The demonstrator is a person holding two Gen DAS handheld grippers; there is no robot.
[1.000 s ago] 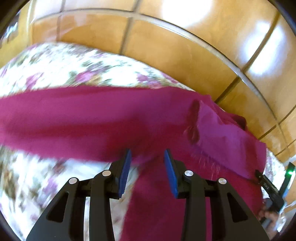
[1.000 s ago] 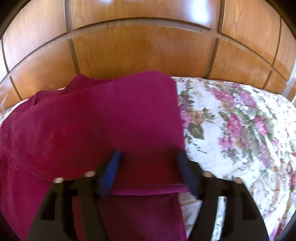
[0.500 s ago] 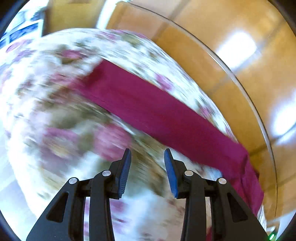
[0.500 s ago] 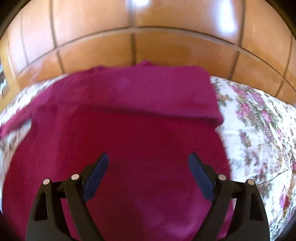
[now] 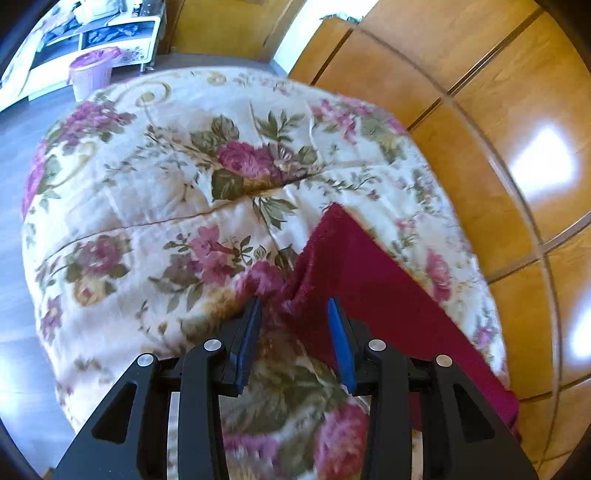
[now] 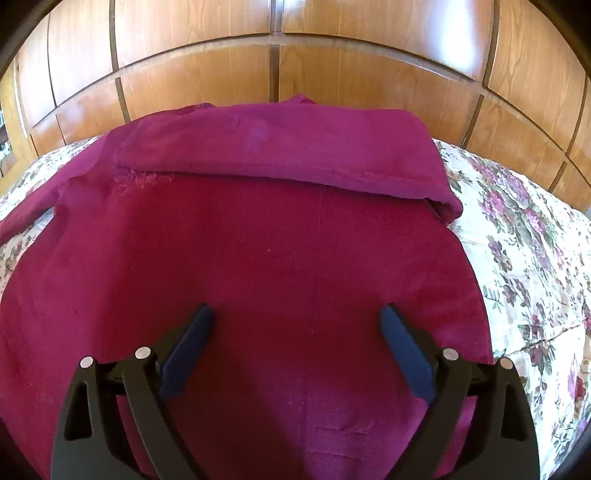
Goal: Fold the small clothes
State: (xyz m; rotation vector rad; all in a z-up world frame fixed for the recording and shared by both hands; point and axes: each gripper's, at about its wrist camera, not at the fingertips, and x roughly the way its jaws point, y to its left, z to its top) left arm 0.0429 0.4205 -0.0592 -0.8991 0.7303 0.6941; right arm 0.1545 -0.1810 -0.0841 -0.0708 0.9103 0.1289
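Observation:
A magenta garment (image 6: pixel 280 251) lies flat on the floral bedspread (image 6: pixel 524 258), its far part folded over toward me as a lighter band (image 6: pixel 280 147). My right gripper (image 6: pixel 297 325) hovers over the garment's middle, wide open and empty. In the left wrist view a long strip of the same garment (image 5: pixel 373 280) runs from lower right to a frayed corner (image 5: pixel 328 218). My left gripper (image 5: pixel 293 314) is open, its blue-padded fingers (image 5: pixel 341 343) on either side of that strip's end, not closed on it.
A glossy wooden panelled headboard (image 6: pixel 280 74) rises right behind the bed. In the left wrist view the bedspread (image 5: pixel 166 192) spreads far to the left; beyond it are a grey floor, a purple basket (image 5: pixel 90 72) and a white shelf unit (image 5: pixel 92 33).
My right gripper has let go of the folded edge, opened wide and pulled back over the garment. My left gripper has swung left along the strip to its frayed end.

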